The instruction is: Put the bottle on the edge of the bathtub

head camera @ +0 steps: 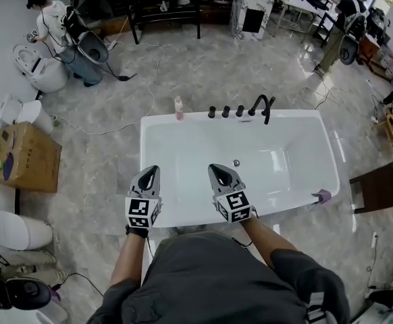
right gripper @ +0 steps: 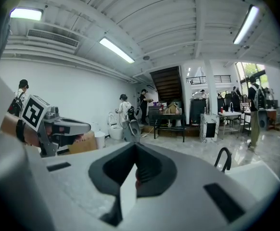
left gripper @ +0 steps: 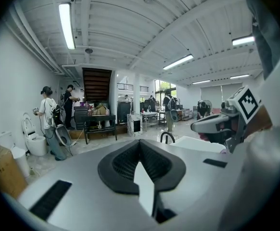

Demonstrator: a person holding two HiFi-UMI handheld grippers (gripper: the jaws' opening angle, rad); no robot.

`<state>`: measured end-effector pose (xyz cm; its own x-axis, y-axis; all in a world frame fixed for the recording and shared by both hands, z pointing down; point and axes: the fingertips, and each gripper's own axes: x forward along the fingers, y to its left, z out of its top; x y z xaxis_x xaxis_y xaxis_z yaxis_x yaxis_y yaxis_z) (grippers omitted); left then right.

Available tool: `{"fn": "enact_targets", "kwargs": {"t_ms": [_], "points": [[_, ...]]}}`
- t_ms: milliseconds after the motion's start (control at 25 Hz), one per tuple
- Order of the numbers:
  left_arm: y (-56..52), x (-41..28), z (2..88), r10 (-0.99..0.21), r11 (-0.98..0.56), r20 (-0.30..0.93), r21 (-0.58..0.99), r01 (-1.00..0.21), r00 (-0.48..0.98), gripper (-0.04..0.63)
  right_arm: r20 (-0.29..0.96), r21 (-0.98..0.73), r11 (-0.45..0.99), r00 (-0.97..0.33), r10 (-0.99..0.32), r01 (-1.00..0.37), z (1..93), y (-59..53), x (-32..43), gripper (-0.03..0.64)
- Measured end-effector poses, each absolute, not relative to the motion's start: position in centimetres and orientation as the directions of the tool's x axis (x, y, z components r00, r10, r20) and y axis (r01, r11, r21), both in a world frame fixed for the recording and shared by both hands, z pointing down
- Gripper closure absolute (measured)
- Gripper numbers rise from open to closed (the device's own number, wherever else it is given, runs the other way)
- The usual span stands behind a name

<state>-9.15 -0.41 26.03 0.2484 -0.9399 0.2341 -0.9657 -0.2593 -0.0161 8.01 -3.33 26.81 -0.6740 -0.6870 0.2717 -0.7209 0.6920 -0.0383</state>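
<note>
A small pink bottle (head camera: 179, 108) stands upright on the far rim of the white bathtub (head camera: 183, 216), left of the black taps. My left gripper (head camera: 150, 170) and right gripper (head camera: 217, 168) hover side by side over the tub's near rim, pointing toward the far side, well short of the bottle. Both have their jaws together with nothing between them. In the left gripper view, the left gripper (left gripper: 140, 142) shows closed tips, and the right gripper (left gripper: 217, 125) appears beside it. The right gripper view shows the right gripper (right gripper: 135, 146) closed too.
A black faucet (head camera: 263, 106) and three knobs sit on the far rim. A purple item (head camera: 323, 196) lies on the tub's right near corner. A cardboard box (head camera: 24, 157) and toilets (head camera: 21, 231) stand at the left. A person (head camera: 48, 12) works at the far left.
</note>
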Motion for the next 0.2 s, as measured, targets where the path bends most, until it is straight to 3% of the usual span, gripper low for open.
{"fn": "enact_targets", "kwargs": {"t_ms": [200], "points": [[1.7, -8.1, 26.8, -0.939, -0.263, 0.235, -0.017, -0.965, 0.251, 0.594, 0.27, -0.044, 0.695, -0.679, -0.683, -0.717, 27.4, -1.7, 8.9, 0.615]]}}
